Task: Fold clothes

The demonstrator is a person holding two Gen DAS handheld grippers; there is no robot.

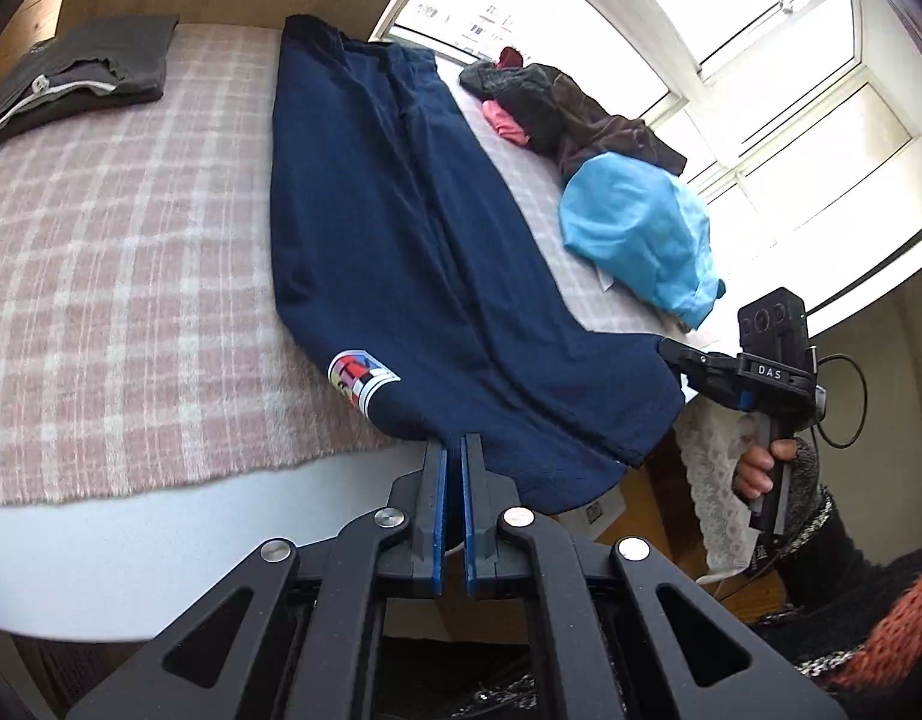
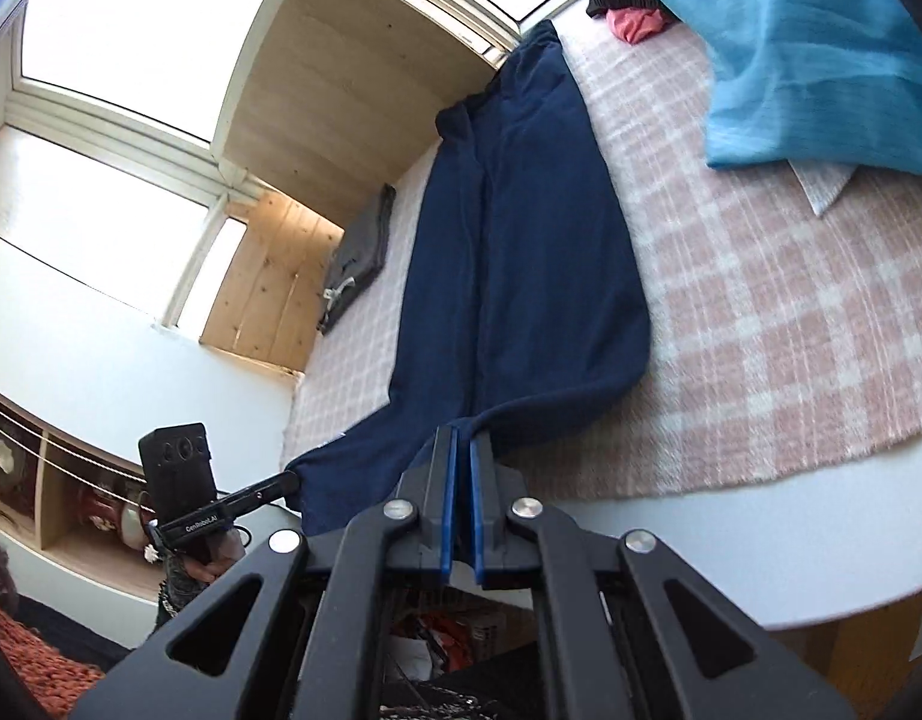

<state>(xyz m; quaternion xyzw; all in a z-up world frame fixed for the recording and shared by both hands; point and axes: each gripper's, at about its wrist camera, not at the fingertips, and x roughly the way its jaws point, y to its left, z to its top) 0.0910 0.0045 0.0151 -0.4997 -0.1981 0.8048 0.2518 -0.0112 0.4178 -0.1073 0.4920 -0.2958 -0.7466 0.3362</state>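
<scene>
A long navy garment with a colourful patch near its hem lies stretched along a pink plaid blanket on a bed. In the left wrist view my left gripper is shut on the garment's near edge, which hangs over the bed's side. My right gripper, held by a hand, pinches the same end further right. In the right wrist view the right gripper is shut on the navy garment, and the left gripper grips its other corner at lower left.
A folded dark grey garment lies at the far left of the bed. At the far right by the windows lie a light blue cloth and a pile of dark and pink clothes. The white mattress edge runs below the blanket.
</scene>
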